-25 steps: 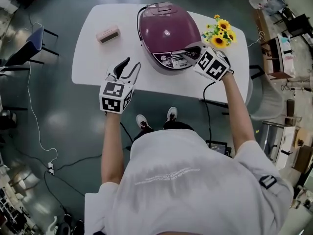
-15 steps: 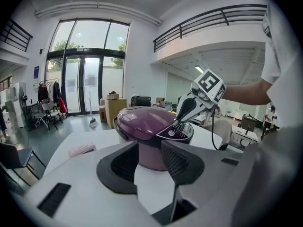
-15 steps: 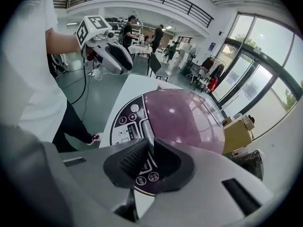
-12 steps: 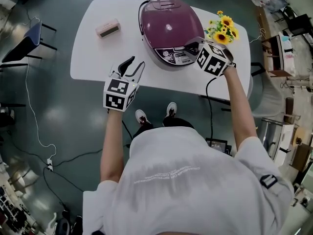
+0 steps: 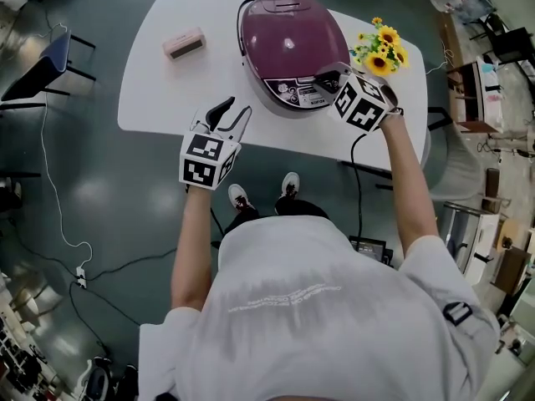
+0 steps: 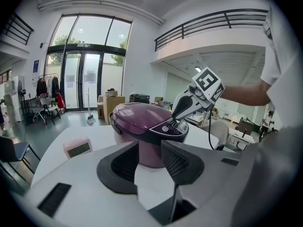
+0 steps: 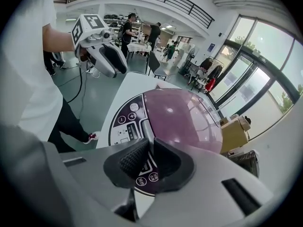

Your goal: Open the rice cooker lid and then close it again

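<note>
Right now my right gripper (image 5: 328,80) has its jaws all but together. They have just been closing, with nothing between them, and the tips sit at the front panel of the cooker (image 5: 288,36). The cooker stands mid-table (image 5: 150,98) with its lid down. My left gripper (image 5: 227,114) hangs open and empty off the near table edge.

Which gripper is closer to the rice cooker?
Right. The right gripper is at the front panel of the cooker; its empty jaws have just been closing. The left gripper hovers at the table edge, apart from the cooker.
</note>
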A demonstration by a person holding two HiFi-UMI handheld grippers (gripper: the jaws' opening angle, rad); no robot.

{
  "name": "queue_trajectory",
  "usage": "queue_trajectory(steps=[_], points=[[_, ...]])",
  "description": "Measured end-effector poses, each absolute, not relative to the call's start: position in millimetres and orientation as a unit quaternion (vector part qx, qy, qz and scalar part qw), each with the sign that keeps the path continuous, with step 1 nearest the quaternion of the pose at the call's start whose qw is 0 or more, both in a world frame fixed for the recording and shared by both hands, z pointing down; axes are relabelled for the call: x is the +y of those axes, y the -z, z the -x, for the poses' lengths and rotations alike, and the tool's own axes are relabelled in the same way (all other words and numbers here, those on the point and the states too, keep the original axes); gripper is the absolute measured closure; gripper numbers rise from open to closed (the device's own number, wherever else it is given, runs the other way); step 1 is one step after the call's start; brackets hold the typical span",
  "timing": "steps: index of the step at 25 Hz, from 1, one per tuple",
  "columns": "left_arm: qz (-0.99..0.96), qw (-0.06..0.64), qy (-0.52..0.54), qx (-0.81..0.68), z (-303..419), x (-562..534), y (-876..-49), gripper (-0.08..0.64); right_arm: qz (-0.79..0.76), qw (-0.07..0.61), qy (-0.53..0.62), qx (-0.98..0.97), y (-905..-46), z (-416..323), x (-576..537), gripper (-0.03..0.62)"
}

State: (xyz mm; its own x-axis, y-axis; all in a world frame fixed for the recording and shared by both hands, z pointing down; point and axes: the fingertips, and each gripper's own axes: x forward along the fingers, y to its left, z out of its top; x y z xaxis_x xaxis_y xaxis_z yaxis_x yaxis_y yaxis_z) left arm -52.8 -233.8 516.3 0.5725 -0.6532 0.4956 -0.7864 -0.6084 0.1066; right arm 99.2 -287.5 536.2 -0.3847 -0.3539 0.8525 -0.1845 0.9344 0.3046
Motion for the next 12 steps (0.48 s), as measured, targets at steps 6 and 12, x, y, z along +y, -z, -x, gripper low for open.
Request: queue_trajectory(steps=[6, 12], points=[[-0.868, 0.166, -0.208, -0.419, 54.3, -227.9, -517.7, 0.399, -0.177, 0.519, 0.052, -0.835, -533.2, -99.8, -288.1, 0.537], [-0.862, 0.174, -0.207, -0.429, 61.9, -224.0, -523.0, 0.402, -0.190, 0.509, 0.047, -0.838, -533.2, -99.4, -288.7, 0.537]])
